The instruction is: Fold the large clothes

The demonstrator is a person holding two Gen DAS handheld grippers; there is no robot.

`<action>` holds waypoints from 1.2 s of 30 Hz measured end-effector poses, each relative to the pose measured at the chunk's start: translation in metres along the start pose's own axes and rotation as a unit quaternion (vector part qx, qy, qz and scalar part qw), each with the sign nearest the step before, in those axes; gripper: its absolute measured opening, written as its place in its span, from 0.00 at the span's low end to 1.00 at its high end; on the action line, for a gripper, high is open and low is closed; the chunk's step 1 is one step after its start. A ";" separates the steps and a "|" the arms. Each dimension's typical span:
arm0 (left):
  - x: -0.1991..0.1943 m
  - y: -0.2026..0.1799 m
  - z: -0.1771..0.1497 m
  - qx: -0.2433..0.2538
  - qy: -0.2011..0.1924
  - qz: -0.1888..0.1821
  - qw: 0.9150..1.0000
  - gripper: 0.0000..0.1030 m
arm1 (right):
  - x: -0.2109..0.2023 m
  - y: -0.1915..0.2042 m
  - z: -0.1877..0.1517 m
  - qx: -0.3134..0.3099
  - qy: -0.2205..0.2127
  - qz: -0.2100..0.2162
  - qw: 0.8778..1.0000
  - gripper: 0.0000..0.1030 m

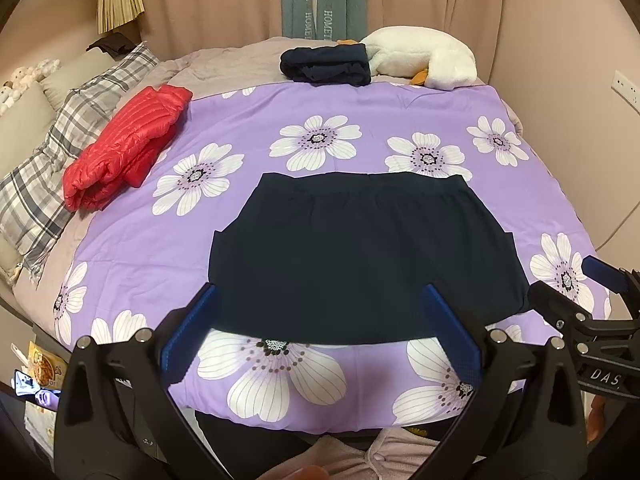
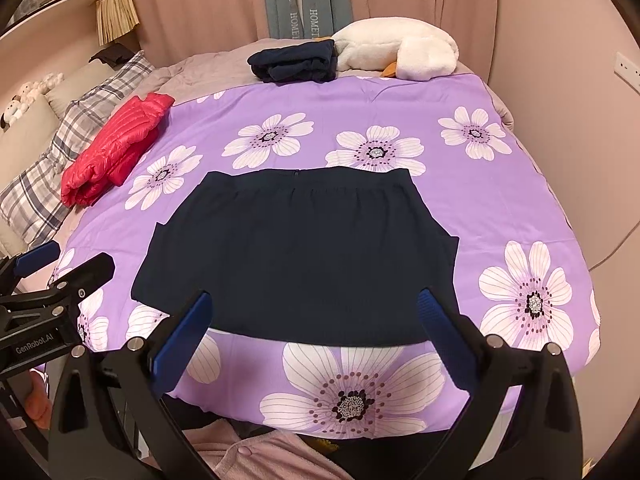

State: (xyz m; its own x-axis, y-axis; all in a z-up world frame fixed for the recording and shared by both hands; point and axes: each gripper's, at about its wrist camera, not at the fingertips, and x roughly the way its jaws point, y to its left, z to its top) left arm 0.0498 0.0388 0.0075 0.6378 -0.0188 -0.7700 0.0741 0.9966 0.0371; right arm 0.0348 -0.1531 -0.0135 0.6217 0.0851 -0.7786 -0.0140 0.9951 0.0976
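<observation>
A dark navy skirt [image 1: 360, 252] lies flat and spread out on the purple flowered bedspread [image 1: 360, 120], waistband at the far side, hem toward me. It also shows in the right wrist view [image 2: 296, 256]. My left gripper [image 1: 320, 328] is open and empty, held above the skirt's near hem. My right gripper [image 2: 312, 332] is open and empty, also above the near hem. Each gripper shows at the edge of the other's view: the right one [image 1: 580, 292] and the left one [image 2: 64, 264].
A folded red puffer jacket [image 1: 128, 144] lies at the left by a plaid pillow [image 1: 52, 152]. A folded dark garment [image 1: 326, 65] and a white plush toy [image 1: 424, 58] sit at the far edge. Curtains and a wall stand behind and to the right.
</observation>
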 end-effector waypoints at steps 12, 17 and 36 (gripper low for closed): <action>0.002 -0.002 -0.002 0.003 0.004 -0.003 1.000 0.98 | -0.001 0.001 -0.001 -0.004 -0.003 0.000 1.000 0.99; 0.002 -0.002 -0.003 0.003 0.004 -0.004 1.000 0.98 | -0.002 0.002 -0.001 -0.004 -0.004 -0.001 1.000 0.99; 0.002 0.001 -0.001 0.004 0.008 -0.006 1.000 0.98 | -0.003 0.001 0.001 0.001 -0.003 0.000 1.000 0.99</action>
State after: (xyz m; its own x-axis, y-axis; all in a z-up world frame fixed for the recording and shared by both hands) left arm 0.0505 0.0396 0.0055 0.6242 -0.0302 -0.7807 0.0885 0.9956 0.0322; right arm 0.0336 -0.1520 -0.0100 0.6269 0.0838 -0.7746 -0.0120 0.9951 0.0980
